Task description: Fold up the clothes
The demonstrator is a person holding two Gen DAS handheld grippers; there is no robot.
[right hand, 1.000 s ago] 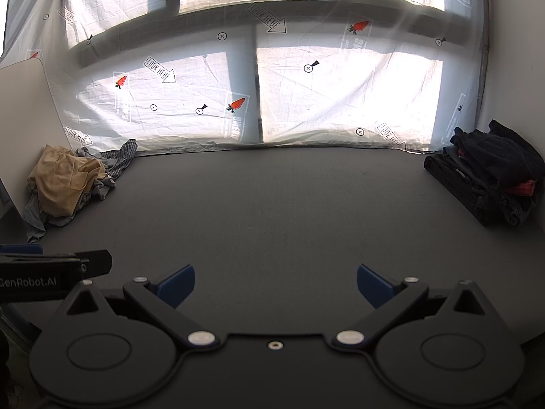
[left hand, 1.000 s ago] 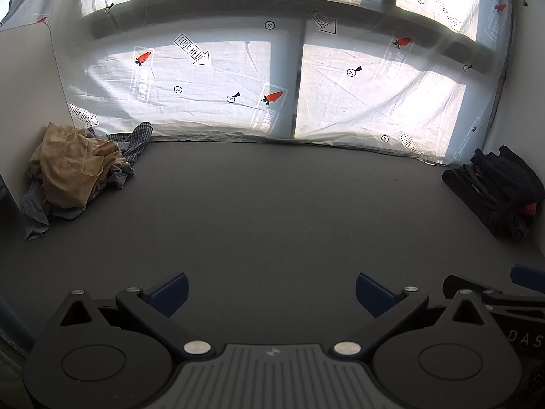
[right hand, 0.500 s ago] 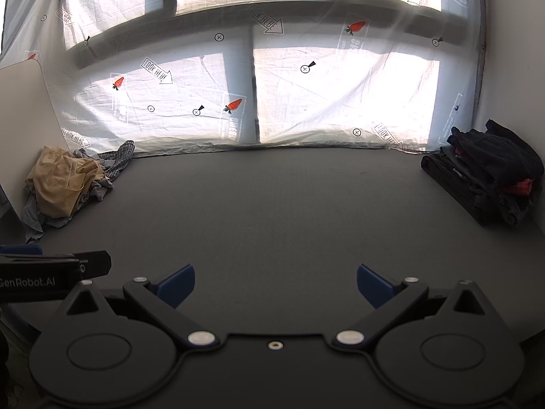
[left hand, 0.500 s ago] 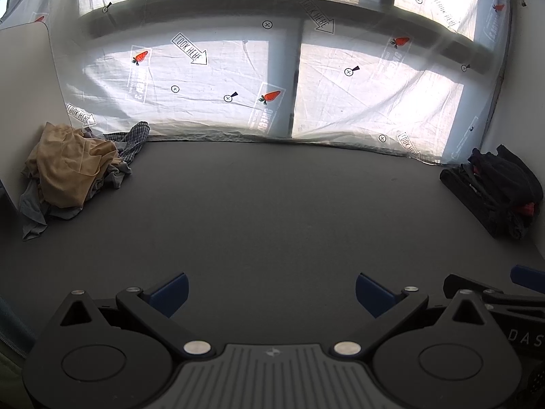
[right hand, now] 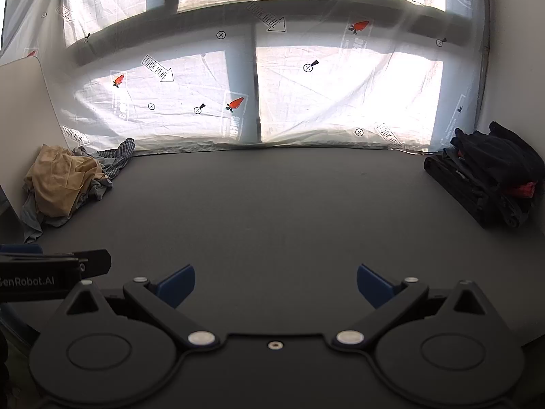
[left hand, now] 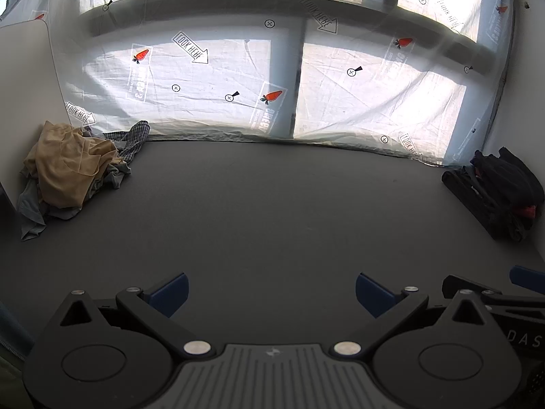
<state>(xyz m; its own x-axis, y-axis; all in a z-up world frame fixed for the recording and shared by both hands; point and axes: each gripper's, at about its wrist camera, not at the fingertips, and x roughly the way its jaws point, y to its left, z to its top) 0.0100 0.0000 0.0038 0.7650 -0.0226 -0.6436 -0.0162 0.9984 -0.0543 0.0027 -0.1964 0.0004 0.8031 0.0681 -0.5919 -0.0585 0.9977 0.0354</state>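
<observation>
A crumpled heap of unfolded clothes (left hand: 68, 170) lies at the far left of the dark grey table (left hand: 272, 211), a tan garment on top, with grey and checked pieces under it. The same heap (right hand: 64, 180) shows in the right wrist view. At the far right sits a stack of dark clothes (left hand: 500, 191) with a bit of red showing, seen also as the dark stack (right hand: 490, 177). My left gripper (left hand: 271, 291) is open over the table's near edge, nothing between its blue fingers. My right gripper (right hand: 275, 284) is open too, beside the left one, both far from the clothes.
A white printed sheet (left hand: 272, 78) hangs over the windows along the table's far edge. A white panel (left hand: 27, 78) stands at the far left behind the heap, and a white wall (right hand: 511, 51) closes the right side. The other gripper's body (right hand: 44, 274) shows at the left.
Both views have shifted slightly, with the clothes and the sheet sliding a little to the left and up. Both grippers stay open and hold nothing.
</observation>
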